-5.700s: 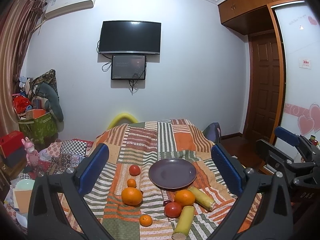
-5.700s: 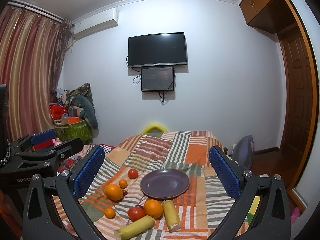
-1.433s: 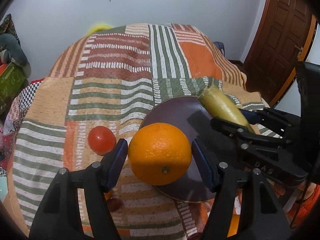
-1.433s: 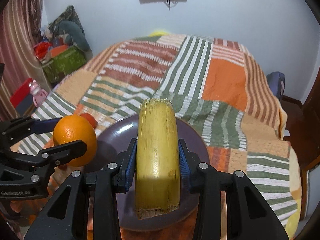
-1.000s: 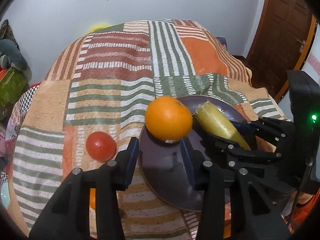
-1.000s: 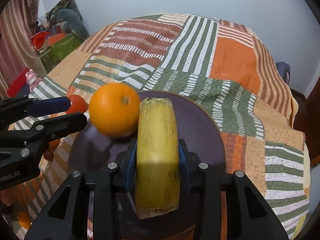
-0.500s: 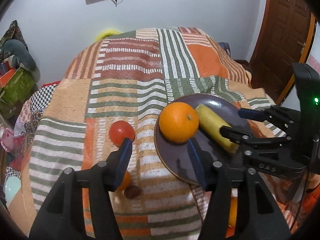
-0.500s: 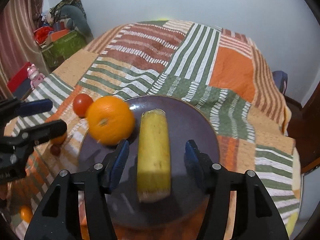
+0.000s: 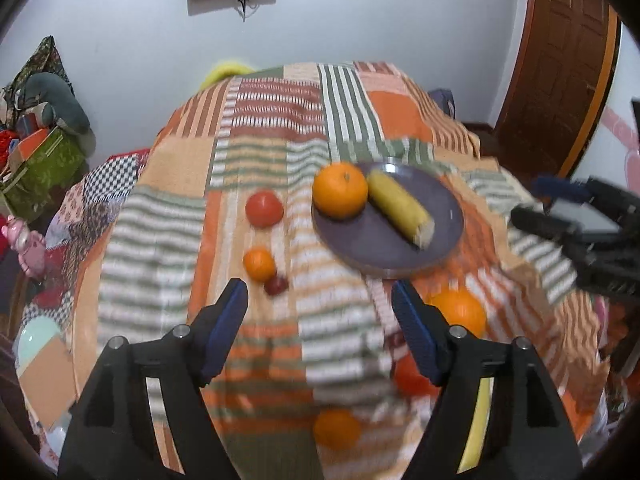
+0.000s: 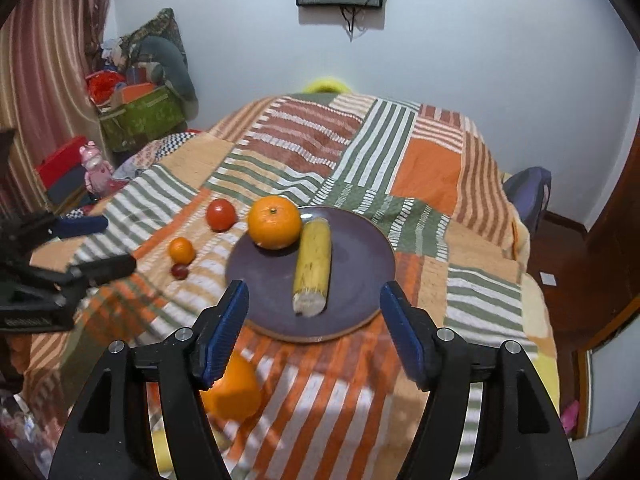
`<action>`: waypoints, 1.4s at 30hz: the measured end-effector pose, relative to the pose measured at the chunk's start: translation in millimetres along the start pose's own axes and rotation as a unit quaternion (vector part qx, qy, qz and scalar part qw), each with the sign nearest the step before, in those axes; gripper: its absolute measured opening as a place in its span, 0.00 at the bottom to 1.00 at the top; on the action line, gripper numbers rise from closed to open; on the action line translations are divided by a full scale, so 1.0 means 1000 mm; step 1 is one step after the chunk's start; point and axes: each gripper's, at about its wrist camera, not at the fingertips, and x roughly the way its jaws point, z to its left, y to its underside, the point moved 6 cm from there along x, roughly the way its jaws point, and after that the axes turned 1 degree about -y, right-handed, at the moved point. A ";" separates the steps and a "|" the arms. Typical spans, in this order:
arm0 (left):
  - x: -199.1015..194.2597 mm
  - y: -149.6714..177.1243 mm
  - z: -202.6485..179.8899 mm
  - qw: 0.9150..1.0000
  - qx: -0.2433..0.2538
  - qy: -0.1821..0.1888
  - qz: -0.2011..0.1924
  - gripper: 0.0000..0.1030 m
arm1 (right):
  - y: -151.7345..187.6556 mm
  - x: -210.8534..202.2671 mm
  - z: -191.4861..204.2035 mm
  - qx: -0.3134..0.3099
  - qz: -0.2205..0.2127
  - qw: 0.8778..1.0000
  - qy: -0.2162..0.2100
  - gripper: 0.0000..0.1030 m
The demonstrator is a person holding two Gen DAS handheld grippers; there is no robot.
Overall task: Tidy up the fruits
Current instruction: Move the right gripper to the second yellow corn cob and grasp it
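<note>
Right wrist view is showing the right claw [image 10: 312,320] at the bottom of the frame, spread wide and gripping nothing, hanging over the near rim of the purple plate [image 10: 360,280]. A loose orange [image 10: 232,388] is lying low in the frame beside its left finger. On the plate a yellow cane piece [image 10: 313,264] is lying lengthwise, touching a big orange [image 10: 274,222] at the upper left rim. Left of the plate, on the patchwork bed [image 10: 424,176], a small mandarin [image 10: 181,250], a dark plum [image 10: 179,271] and a tomato [image 10: 220,214] are waiting.

Left wrist view is showing the left claw [image 9: 320,320] equally wide and empty, above the cloth.

The round fruit is probably firm but liable to roll, so gripping across the widest middle looks safest; the tomato likely needs a gentler squeeze.
</note>
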 end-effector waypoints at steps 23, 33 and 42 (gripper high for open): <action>-0.002 0.133 -0.042 0.995 0.022 0.021 0.092 0.82 | 0.133 0.003 0.040 -0.020 0.091 0.996 0.014 0.70; -0.009 0.119 -0.087 0.996 0.037 0.040 0.069 0.82 | 0.125 -0.018 0.031 0.002 0.072 0.997 0.016 0.70; -0.021 0.115 -0.067 0.998 0.036 0.028 0.045 0.83 | 0.106 -0.014 0.051 0.016 0.059 0.998 -0.012 0.81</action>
